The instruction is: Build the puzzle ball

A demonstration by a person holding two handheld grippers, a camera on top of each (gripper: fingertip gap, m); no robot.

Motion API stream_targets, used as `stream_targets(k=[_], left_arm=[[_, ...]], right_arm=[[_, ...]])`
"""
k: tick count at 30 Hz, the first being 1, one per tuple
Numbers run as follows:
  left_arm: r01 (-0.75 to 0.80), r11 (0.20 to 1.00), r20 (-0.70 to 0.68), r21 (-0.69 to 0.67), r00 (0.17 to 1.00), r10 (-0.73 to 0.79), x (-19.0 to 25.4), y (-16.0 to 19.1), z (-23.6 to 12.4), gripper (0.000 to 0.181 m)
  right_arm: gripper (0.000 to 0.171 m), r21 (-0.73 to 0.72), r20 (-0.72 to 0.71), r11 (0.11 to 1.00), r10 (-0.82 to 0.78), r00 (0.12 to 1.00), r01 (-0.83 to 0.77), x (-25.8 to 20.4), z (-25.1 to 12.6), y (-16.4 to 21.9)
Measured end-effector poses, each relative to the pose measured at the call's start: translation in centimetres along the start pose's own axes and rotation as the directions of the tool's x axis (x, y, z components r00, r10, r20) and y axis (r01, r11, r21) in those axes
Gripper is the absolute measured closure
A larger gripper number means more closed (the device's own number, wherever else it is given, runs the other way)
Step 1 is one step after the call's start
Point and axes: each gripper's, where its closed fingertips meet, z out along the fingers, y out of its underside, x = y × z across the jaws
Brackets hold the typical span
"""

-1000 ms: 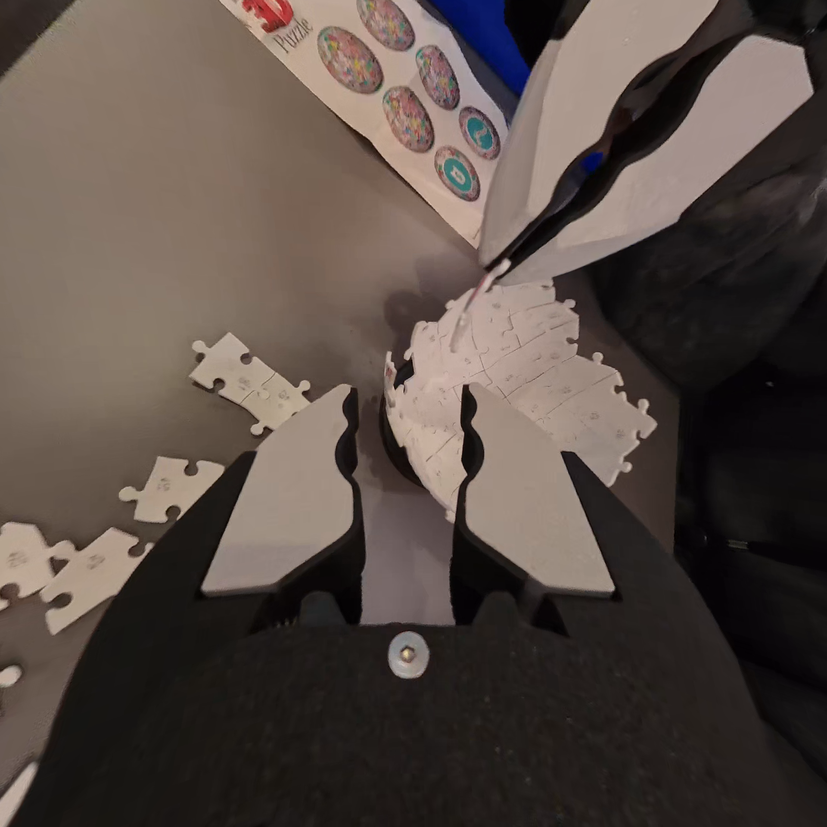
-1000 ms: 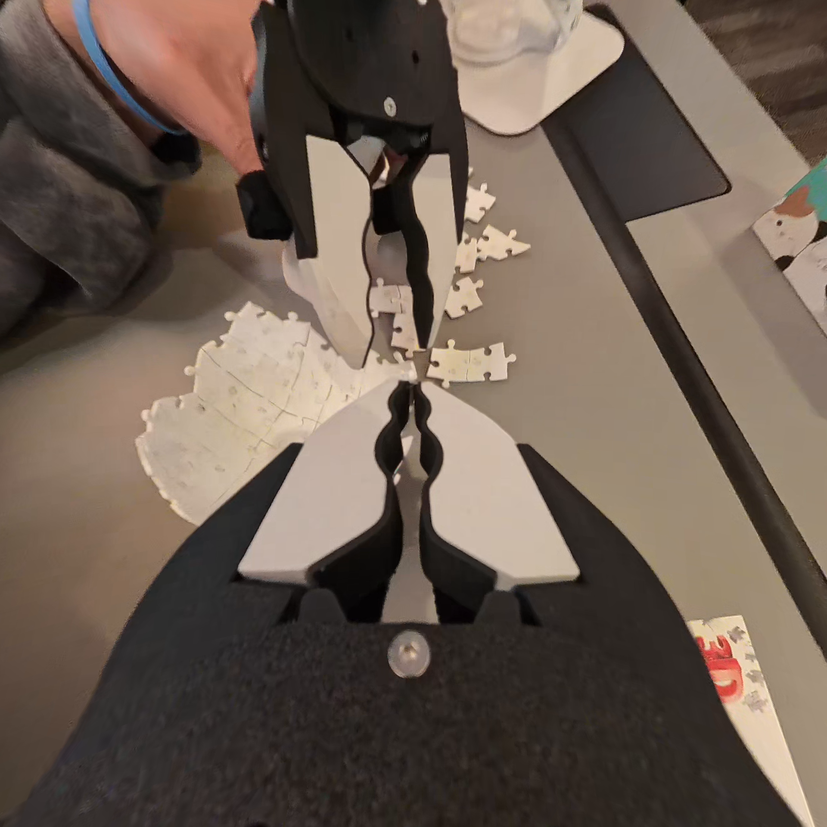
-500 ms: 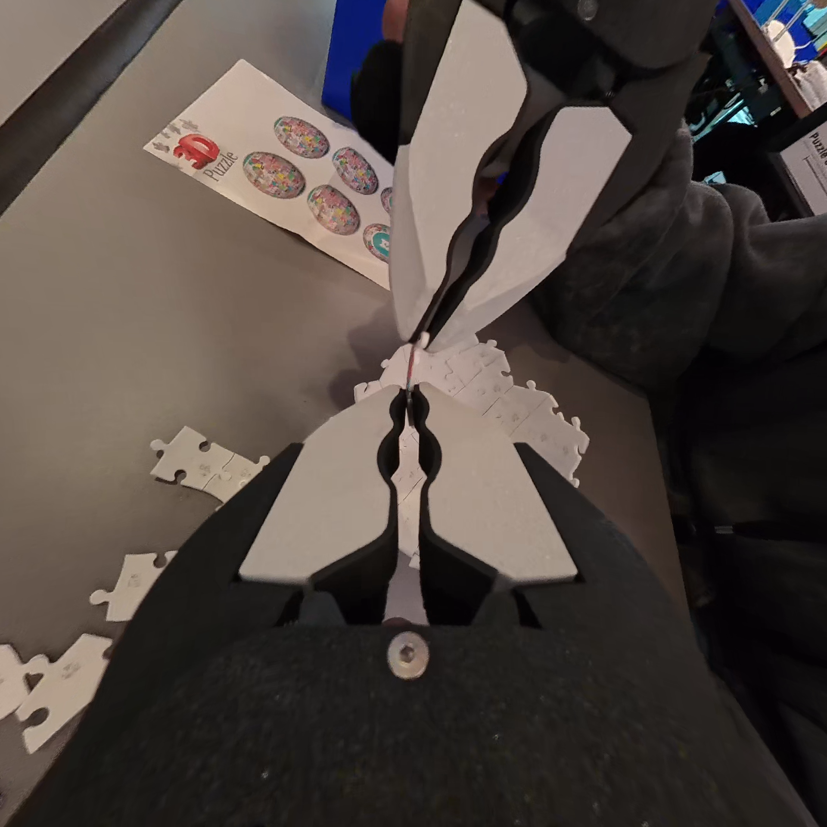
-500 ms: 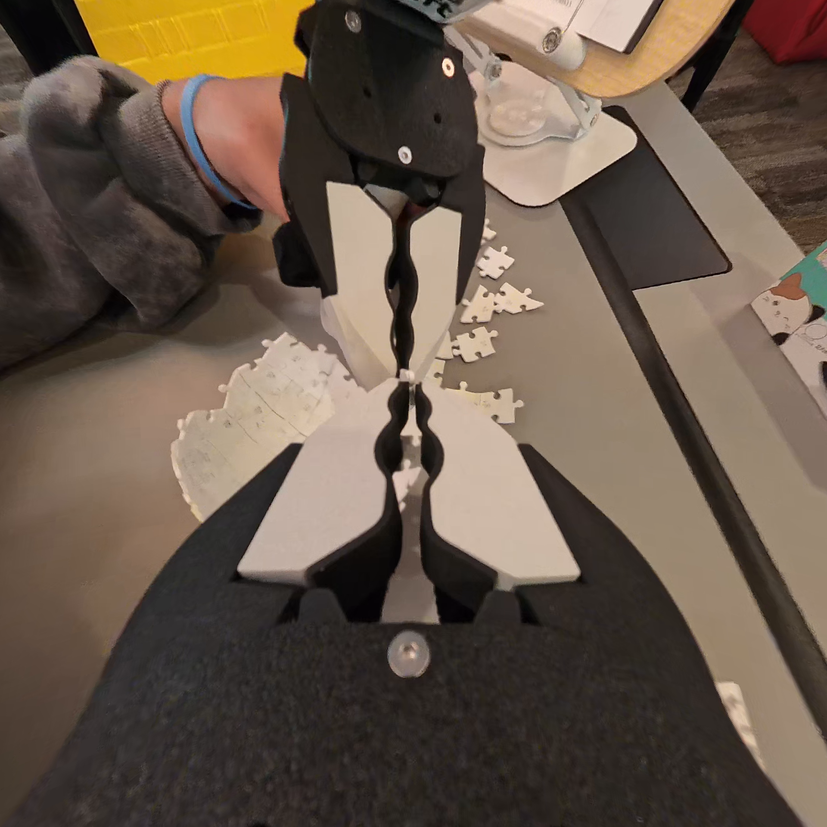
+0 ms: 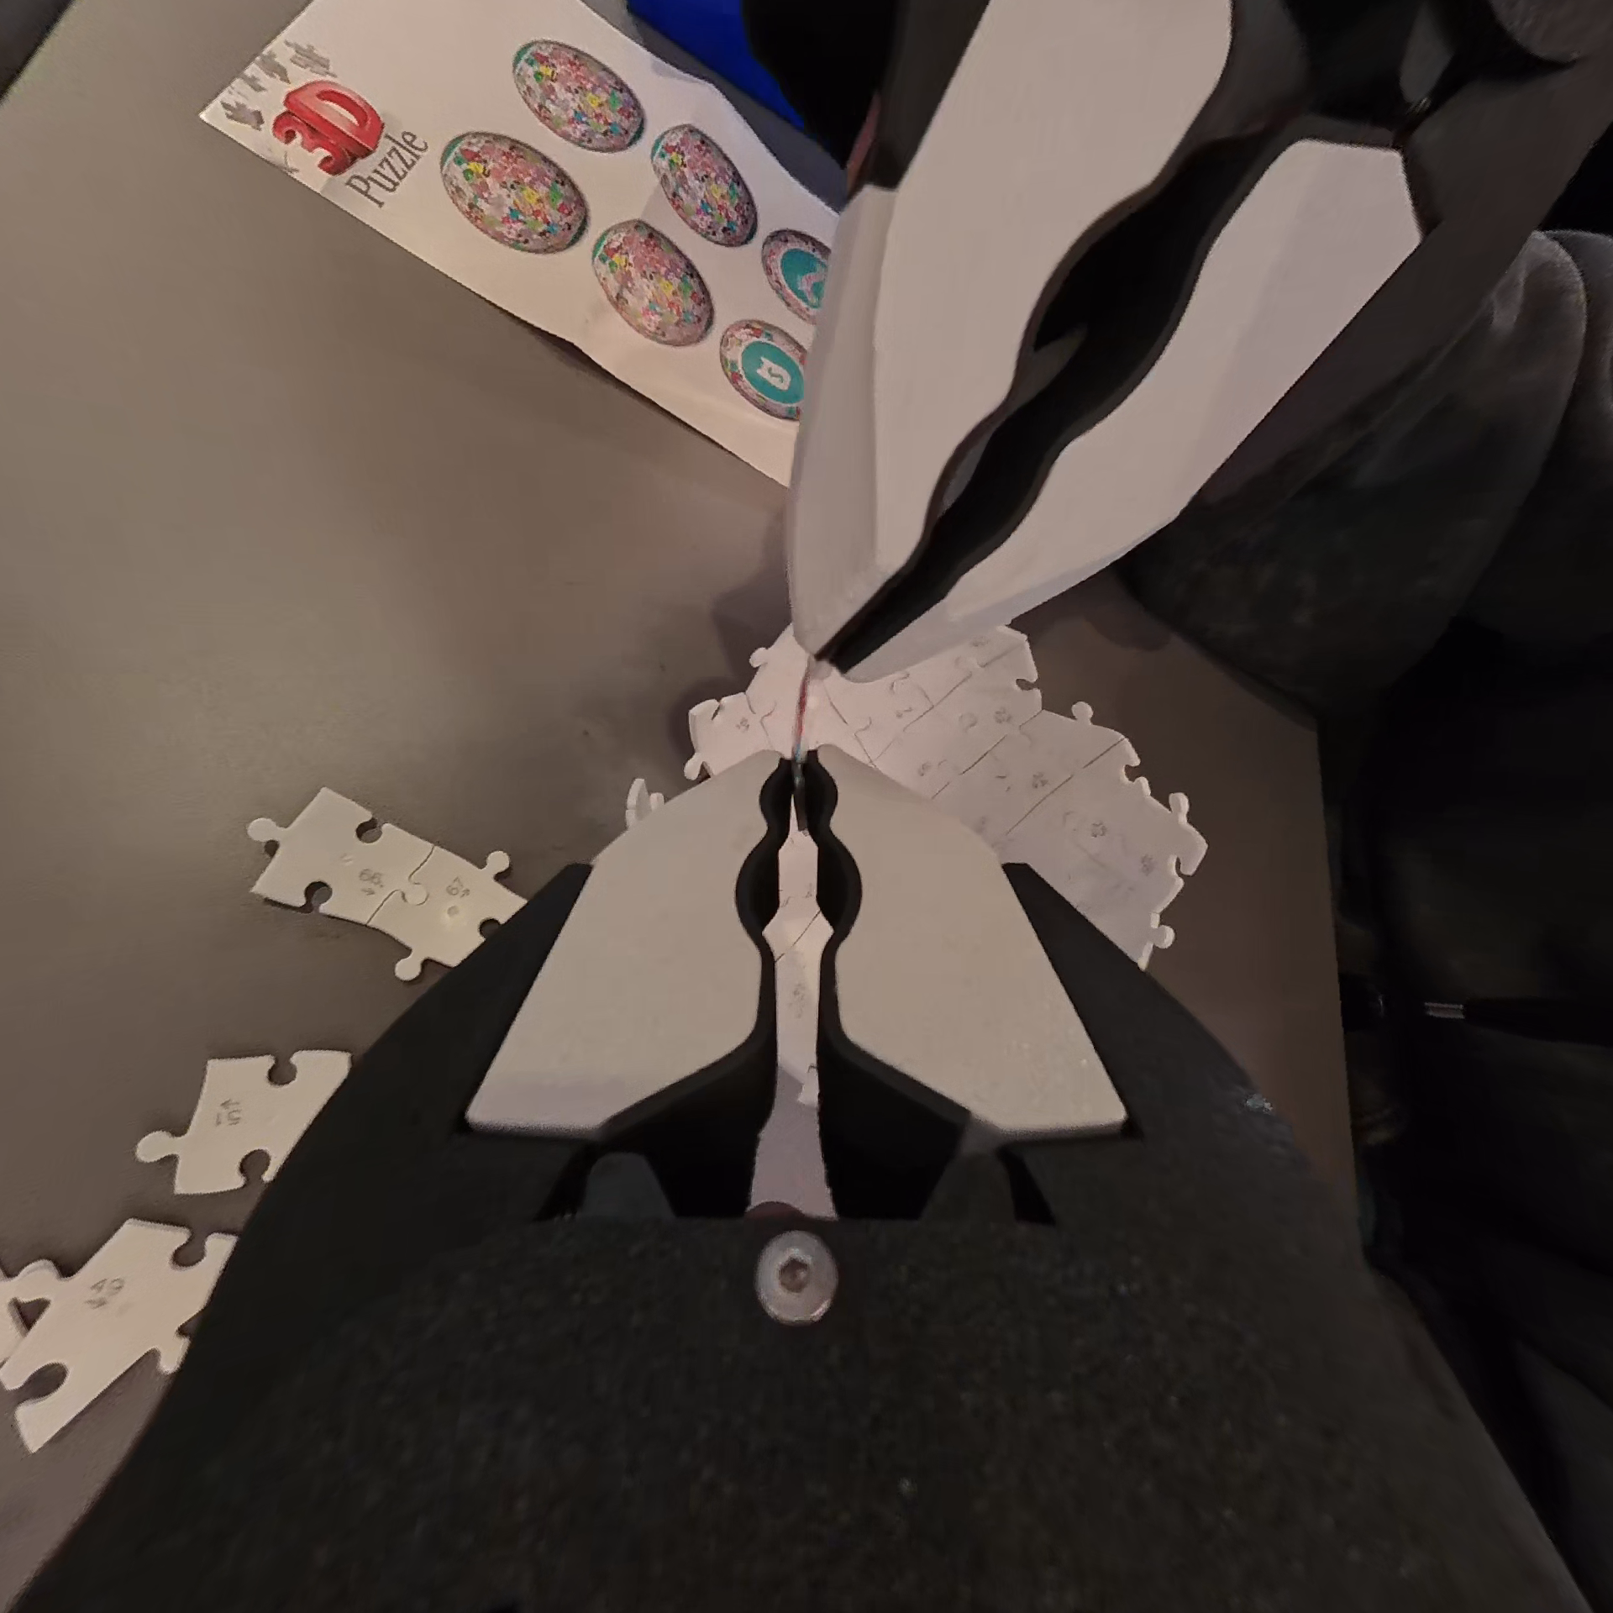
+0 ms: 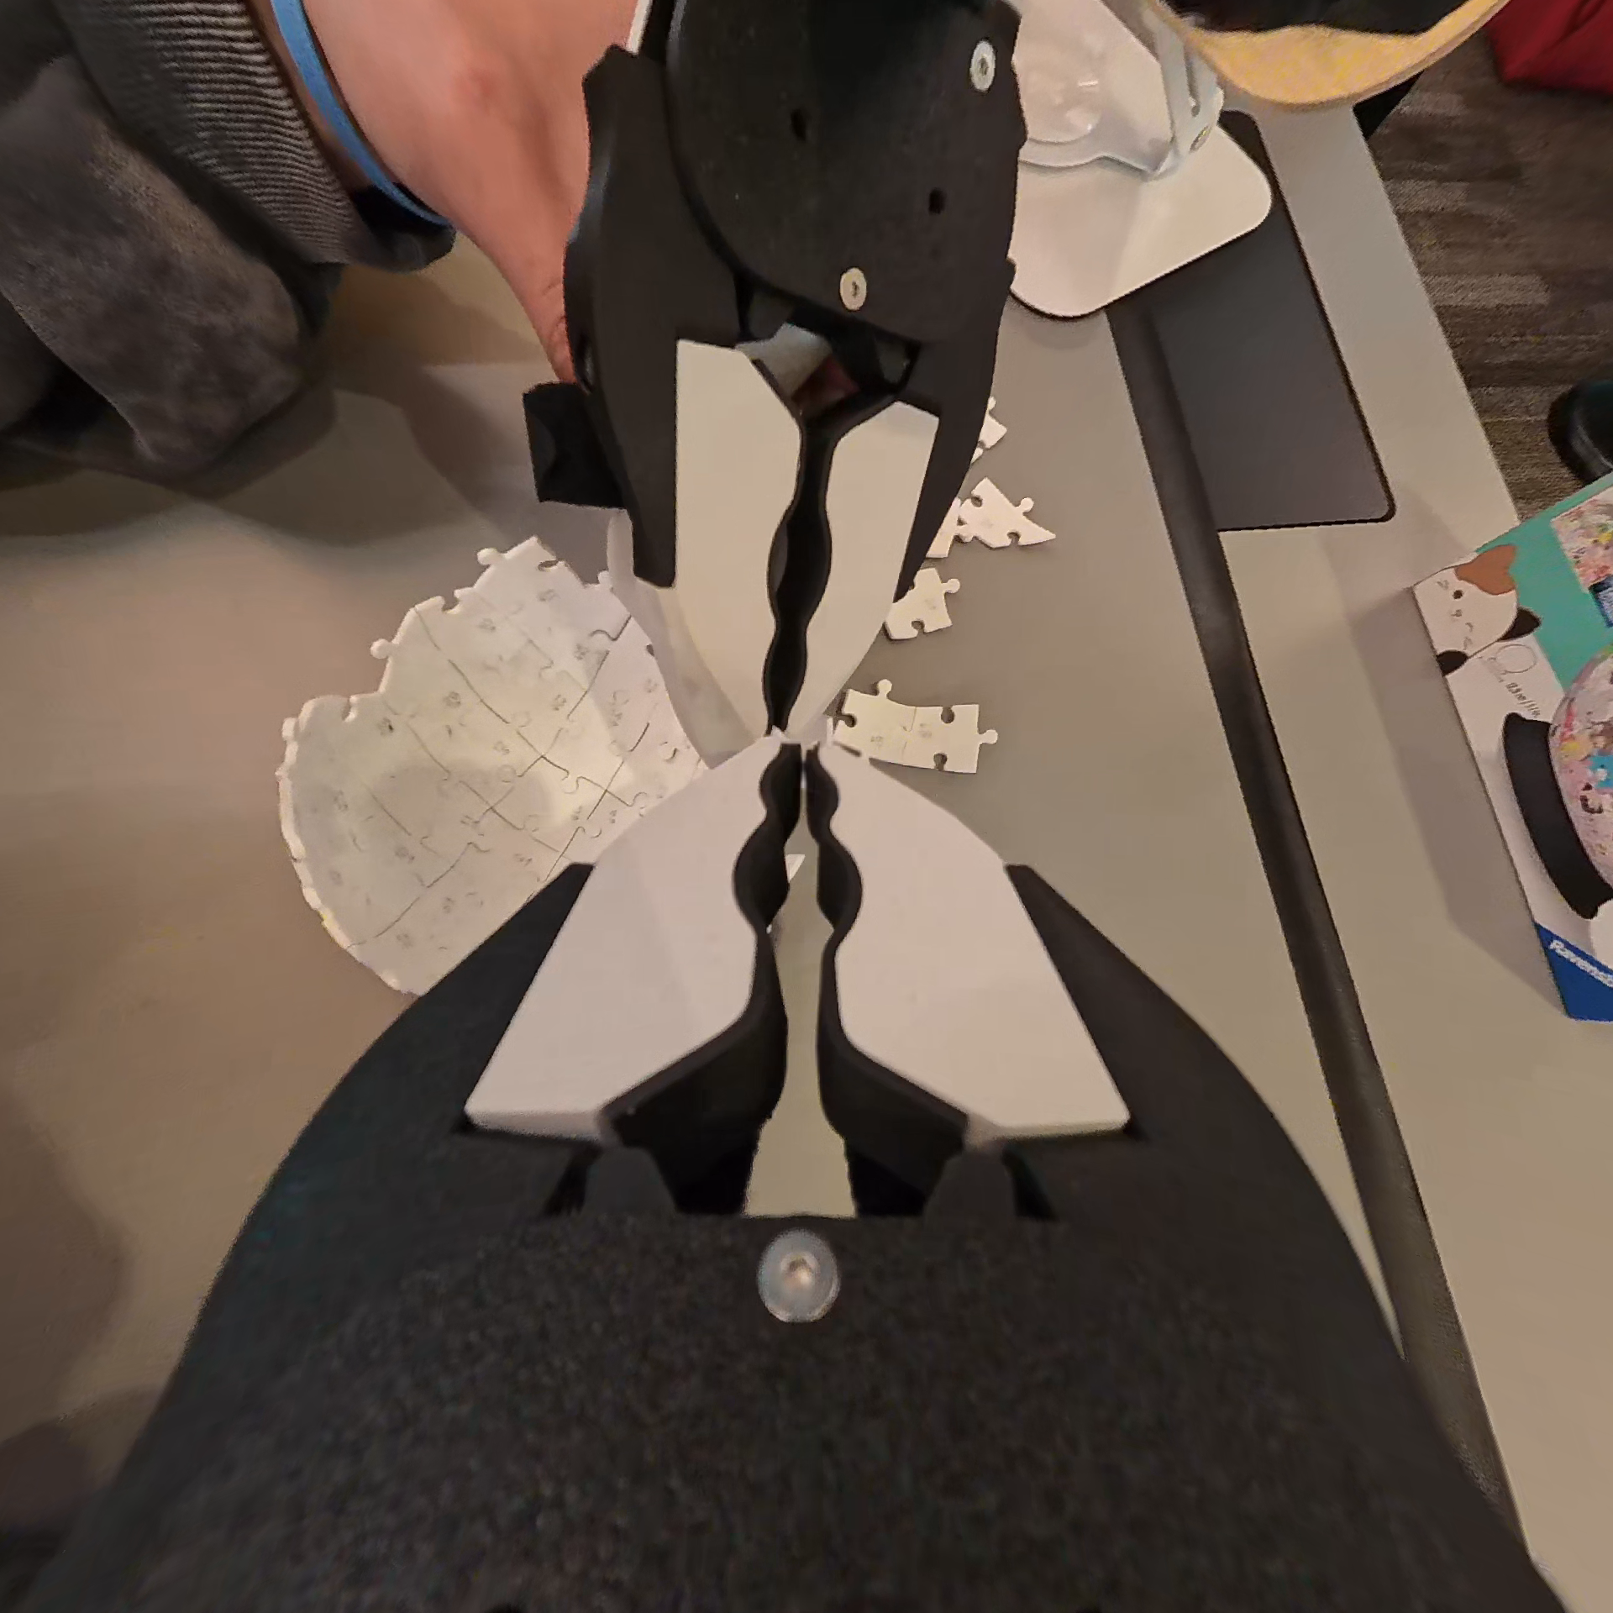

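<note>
Left of the left gripper [image 5: 799,772], on the desk [image 5: 393,567]: joined pair of white pieces [image 5: 384,882], then loose single pieces [image 5: 231,1122], all face down. Farther ahead and left: printed instruction sheet [image 5: 489,175].

Left gripper: closed down to a sliver, pinching the near edge of a single puzzle piece [image 5: 801,724] held edge-on.

Directly ahead, tip to tip: right gripper [image 6: 799,768], likewise nearly closed, clamped on the far edge of the same piece. Piece held off the desk, between both tips.

Just beyond and right of the left gripper, under the tips: partly built puzzle ball [image 5: 1047,785], an open white shell; in the right wrist view, left of that gripper [image 6: 454,785].

Right of the right gripper: puzzle box [image 6: 1536,768], near the desk edge.

Risks, judged:
- Thin edge grips at both ends; any twist or pull between the hands likely to flex or flick the piece out.
- Early release by one side; piece likely to swing or drop into the shell.
- Pressing down on the unsupported shell rim; joined pieces liable to pop apart.
</note>
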Motion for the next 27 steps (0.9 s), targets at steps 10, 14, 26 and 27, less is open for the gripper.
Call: stream_targets(k=[10, 14, 26, 27], left_arm=[[-0.010, 0.999, 0.007, -0.035, 1.000, 0.010, 0.1, 0.5, 0.3, 0.179], [-0.011, 0.999, 0.007, -0.038, 1.000, 0.011, 0.1, 0.5, 0.4, 0.179], [-0.032, 0.998, 0.012, -0.060, 0.999, 0.033, 0.3, 0.8, 0.5, 0.179], [-0.034, 0.998, 0.011, -0.061, 0.999, 0.035, 0.4, 0.8, 0.5, 0.179]], right_arm=[[0.169, -0.020, 0.035, 1.000, 0.003, 0.999, -0.002, -0.5, 0.1, 0.5], [0.165, -0.022, 0.056, 1.000, 0.010, 0.998, -0.009, -0.8, 0.1, 0.5], [0.168, -0.050, 0.072, 0.999, 0.000, 0.997, 0.004, -1.1, 0.3, 1.1], [0.168, -0.050, 0.074, 0.999, 0.000, 0.997, 0.004, -1.1, 0.4, 1.1]])
